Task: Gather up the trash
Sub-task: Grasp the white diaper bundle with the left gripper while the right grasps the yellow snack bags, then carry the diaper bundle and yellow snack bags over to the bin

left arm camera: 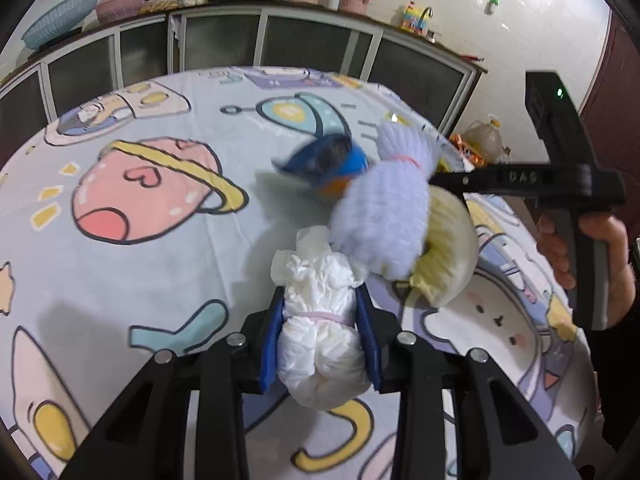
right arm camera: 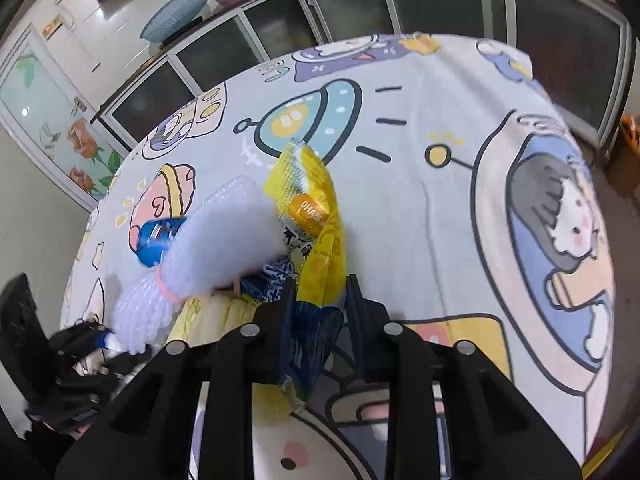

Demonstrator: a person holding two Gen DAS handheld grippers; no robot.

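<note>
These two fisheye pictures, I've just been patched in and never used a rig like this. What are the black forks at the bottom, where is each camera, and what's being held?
There is no robot arm here: a person holds a hand-held two-finger gripper in each hand, and a camera on each looks forward along its fingers. The black forks are those grippers.

The left wrist view shows the left gripper closed on a white crumpled bundle tied with a pink band. At its right edge you see the person's other hand holding the second tool.

The right wrist view shows the right gripper pinching a yellow wrapper.

Both work over a cartoon tablecloth. Also there: a pale fluffy bundle, a blue wrapper and a yellow net piece.
</note>
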